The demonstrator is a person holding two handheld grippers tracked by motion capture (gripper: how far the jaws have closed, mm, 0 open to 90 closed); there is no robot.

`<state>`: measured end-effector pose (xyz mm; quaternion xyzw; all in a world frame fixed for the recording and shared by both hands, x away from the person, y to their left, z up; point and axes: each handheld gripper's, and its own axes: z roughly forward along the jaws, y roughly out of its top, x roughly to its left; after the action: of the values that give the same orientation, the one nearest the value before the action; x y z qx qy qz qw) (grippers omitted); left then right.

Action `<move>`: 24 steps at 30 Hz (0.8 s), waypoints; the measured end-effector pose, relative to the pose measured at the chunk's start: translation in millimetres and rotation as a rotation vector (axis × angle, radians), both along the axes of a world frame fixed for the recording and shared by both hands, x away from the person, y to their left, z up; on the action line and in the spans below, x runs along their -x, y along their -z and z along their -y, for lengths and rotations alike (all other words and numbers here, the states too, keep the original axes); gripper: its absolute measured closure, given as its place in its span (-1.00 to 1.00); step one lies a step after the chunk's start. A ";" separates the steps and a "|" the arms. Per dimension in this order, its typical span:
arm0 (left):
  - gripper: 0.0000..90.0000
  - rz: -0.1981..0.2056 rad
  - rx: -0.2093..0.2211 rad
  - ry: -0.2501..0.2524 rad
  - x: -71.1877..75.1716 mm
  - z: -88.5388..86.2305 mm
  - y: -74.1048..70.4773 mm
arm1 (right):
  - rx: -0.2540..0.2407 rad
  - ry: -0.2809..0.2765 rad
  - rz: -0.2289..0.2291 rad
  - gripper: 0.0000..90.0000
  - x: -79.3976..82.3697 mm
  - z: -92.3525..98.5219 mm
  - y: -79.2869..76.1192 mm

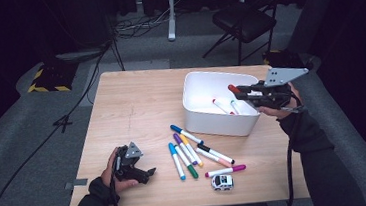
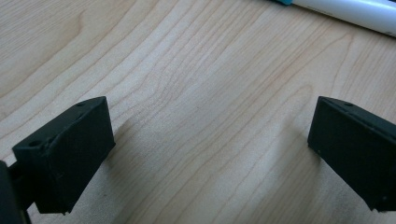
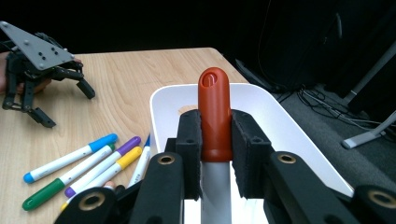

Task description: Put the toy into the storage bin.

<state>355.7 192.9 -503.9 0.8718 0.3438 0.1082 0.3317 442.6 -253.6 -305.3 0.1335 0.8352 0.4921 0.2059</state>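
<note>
Nearest to me on the wooden table (image 1: 136, 102), a small white toy car (image 1: 222, 182) sat by the front edge, with a pink-capped marker (image 1: 225, 170) lying just beyond it. My left gripper (image 1: 144, 175) rested low at the front left, its jaws spread wide with bare wood between them, well apart from the markers. Past the car lay a loose fan of markers (image 1: 190, 150) with blue, green, purple, yellow and black caps, close together and partly touching, stretching toward the near wall of the white bin (image 1: 221, 122); they lay between my left gripper and the bin. Two more markers (image 1: 226, 106) lay on the bin's floor. My right gripper (image 1: 237, 92) hovered over the bin's right side, jaws clamped on the red-capped marker (image 3: 215, 116), the pads pressing the cap's lower part and the white barrel running back between the jaws. The marker was in the air above the bin's open top, touching neither wall. Beyond the table stood a black folding chair (image 1: 244, 20) and cables on the grey floor.
</note>
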 end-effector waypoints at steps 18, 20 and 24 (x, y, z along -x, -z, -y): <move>-0.99 0.016 -0.012 0.001 -0.3 -0.5 -0.6 | 0.133 0.044 -0.092 0.66 -31.9 -14.4 27.4; -0.99 0.016 -0.013 0.001 -0.3 -0.6 -0.6 | 0.151 0.042 -0.101 0.66 -33.5 -15.8 31.9; -0.99 0.014 -0.013 0.002 -0.3 -0.6 -0.8 | 0.201 0.051 -0.123 0.66 -36.2 -17.8 39.9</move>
<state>356.0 193.5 -503.1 0.8736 0.3398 0.1160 0.3284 478.8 -235.8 -345.3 0.1634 0.8878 0.3913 0.1789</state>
